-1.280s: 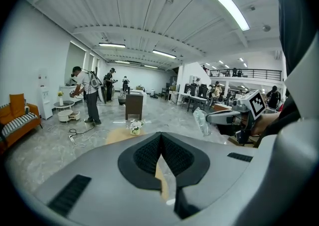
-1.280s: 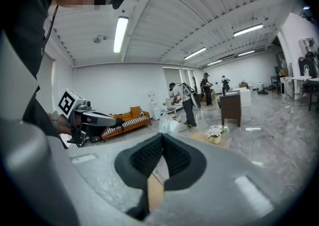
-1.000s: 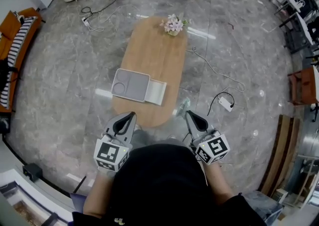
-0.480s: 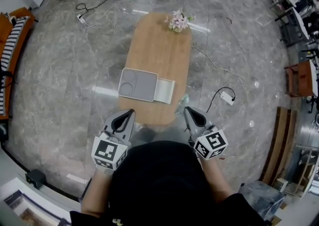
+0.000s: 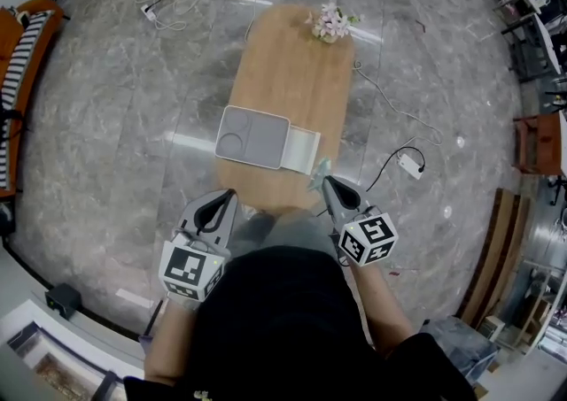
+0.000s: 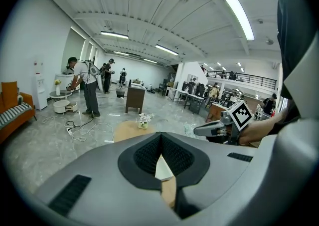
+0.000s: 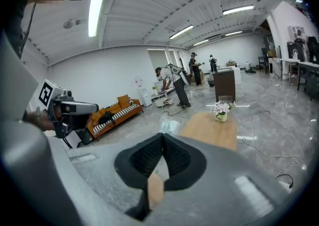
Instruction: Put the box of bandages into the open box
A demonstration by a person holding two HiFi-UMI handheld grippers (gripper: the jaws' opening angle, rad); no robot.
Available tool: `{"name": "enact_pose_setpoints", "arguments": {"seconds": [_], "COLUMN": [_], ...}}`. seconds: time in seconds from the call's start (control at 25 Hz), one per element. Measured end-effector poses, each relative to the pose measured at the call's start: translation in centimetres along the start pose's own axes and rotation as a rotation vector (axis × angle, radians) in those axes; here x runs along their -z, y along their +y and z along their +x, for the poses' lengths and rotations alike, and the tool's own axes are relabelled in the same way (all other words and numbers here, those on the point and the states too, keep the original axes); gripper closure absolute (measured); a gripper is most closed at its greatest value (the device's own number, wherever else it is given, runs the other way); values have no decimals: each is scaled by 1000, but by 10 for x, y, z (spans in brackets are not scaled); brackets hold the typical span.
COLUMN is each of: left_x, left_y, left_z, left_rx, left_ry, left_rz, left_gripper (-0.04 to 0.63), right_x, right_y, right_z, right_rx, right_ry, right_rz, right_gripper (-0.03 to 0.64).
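Observation:
On the near end of the oval wooden table (image 5: 292, 72) lies a flat grey open box (image 5: 252, 137) with a round recess. A small white box (image 5: 301, 149) rests against its right side. Short of the table's near edge my left gripper (image 5: 228, 198) is held with its jaws closed and nothing between them. By the table's near right corner my right gripper (image 5: 326, 181) is also shut. A small translucent pale-green thing (image 5: 319, 169) shows just past its tips. I cannot tell whether the two touch. The same thing (image 7: 169, 126) appears straight ahead in the right gripper view.
A vase of pale flowers (image 5: 330, 23) stands at the table's far end. Cables and a white power adapter (image 5: 410, 163) lie on the marble floor to the right. An orange sofa (image 5: 18, 80) is at far left. Several people stand in the hall beyond (image 6: 87, 85).
The table has drawn closer and shifted right in the head view as I stepped forward. Both grippers came forward with me, jaws unchanged; the right one now reaches the table's corner.

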State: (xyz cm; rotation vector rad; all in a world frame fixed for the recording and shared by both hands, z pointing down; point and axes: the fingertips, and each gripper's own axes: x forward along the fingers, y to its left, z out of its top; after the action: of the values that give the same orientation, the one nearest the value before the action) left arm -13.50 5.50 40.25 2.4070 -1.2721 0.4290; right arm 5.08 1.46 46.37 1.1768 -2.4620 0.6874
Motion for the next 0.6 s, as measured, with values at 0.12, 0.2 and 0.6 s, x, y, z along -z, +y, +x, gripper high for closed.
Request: {"name": "enact_pose_setpoints", "arguments": {"seconds": [0.12,0.2,0.6], "left_x": [5,8,31], "left_y": [10,15,19], "left_z": [2,1,5], "left_rx": [-24,-37,-88], "left_ry": [14,27,81], "left_rz": [-10,-12,-36], "left_gripper": [583,583,583], "right_x": [14,22,74], "right_y": [-5,-8,-31], "right_z": [22,35,85], "right_rx": [-19,-27,-50], "right_ry": [42,63,165], "right_rz": [-6,-9,0], "right_gripper": [620,620,620]}}
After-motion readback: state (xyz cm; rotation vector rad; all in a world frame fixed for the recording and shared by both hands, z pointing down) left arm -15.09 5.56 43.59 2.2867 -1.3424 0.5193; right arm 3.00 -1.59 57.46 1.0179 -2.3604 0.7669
